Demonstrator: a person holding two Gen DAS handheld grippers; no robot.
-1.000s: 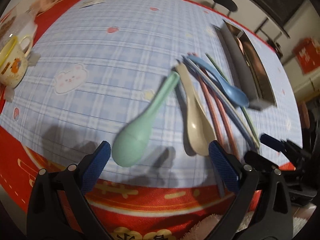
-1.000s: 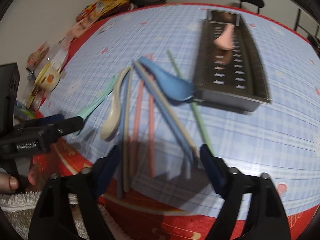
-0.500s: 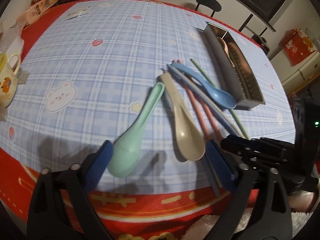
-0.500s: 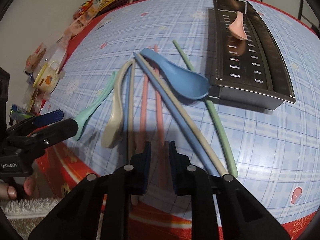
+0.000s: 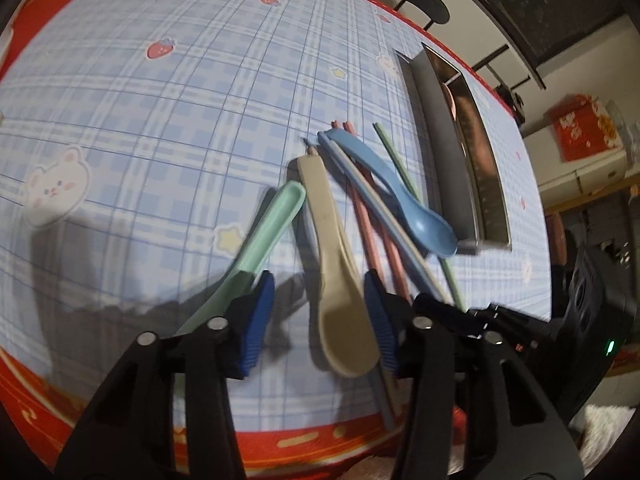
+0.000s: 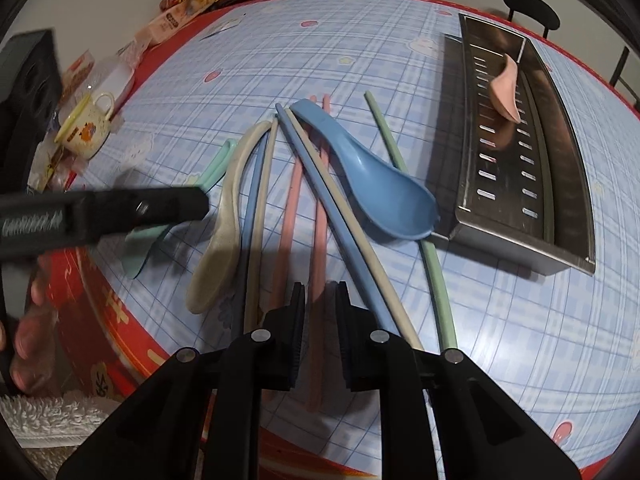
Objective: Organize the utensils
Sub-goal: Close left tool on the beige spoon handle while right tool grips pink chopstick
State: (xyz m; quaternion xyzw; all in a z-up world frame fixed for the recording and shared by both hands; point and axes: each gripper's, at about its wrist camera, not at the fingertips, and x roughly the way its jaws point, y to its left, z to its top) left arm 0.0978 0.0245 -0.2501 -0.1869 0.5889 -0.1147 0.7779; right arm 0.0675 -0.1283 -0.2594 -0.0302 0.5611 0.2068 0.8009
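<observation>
Left gripper [image 5: 320, 320]: tilted steeply down over the table's near edge; jaws closing, at a middling gap, with the bowl of the beige spoon [image 5: 340, 300] between them. Its right pad sits at the bowl's edge, but whether it presses I cannot tell; the left pad stands clear.
Right gripper [image 6: 322, 320]: also pointing steeply down near the front edge, jaws narrow, closed on one pink chopstick [image 6: 318, 240].
Hand [image 6: 24, 328]: fingers show at the left of the right wrist view, wrapped on the left gripper's handle below the table's edge.
Green spoon [image 5: 260, 240]: lies just left of the left gripper, outside its jaws, bowl hidden behind the left finger.
Blue spoon [image 6: 368, 172]: lies on the chopsticks, bowl just beside the near end of the metal tray [image 6: 560, 184].
Tray: along the table's right side, a pink spoon [image 6: 506, 88] inside it.
Table [image 6: 520, 320]: blue plaid cloth, red border.
Mug [image 6: 84, 128]: at the table's left edge.
</observation>
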